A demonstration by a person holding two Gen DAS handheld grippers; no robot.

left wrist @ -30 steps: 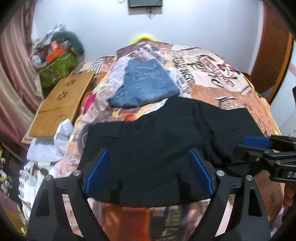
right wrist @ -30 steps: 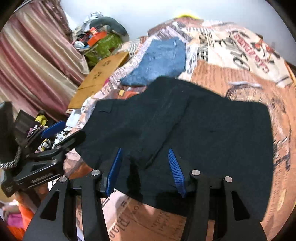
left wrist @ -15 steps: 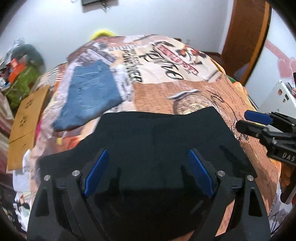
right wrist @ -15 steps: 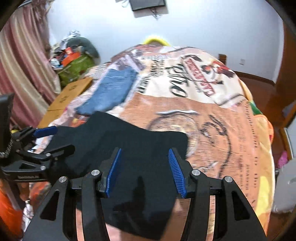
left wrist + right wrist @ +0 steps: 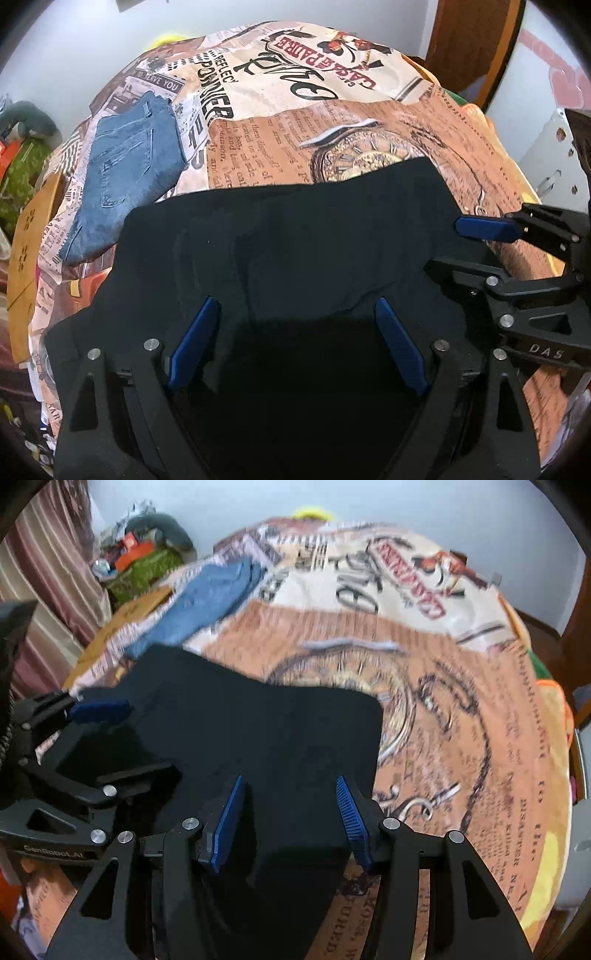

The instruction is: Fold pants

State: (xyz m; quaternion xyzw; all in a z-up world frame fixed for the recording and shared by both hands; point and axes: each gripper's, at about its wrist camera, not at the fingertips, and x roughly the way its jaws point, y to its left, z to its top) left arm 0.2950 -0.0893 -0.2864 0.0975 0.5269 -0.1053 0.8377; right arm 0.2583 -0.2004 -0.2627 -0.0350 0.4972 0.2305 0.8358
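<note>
Left gripper (image 5: pixel 295 332) stood wide apart, right gripper (image 5: pixel 290 812) partly apart; both hung over the black pants (image 5: pixel 295 240), nothing between the pads. Pants lay spread on the printed bedspread (image 5: pixel 369 122). Folded blue jeans (image 5: pixel 125 173) lay just beyond, near the far-left edge.

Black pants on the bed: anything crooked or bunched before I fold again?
Mostly flat. The black pants show a small raised wrinkle just ahead of the left gripper; their far edge runs slightly askew across the bedspread.
</note>
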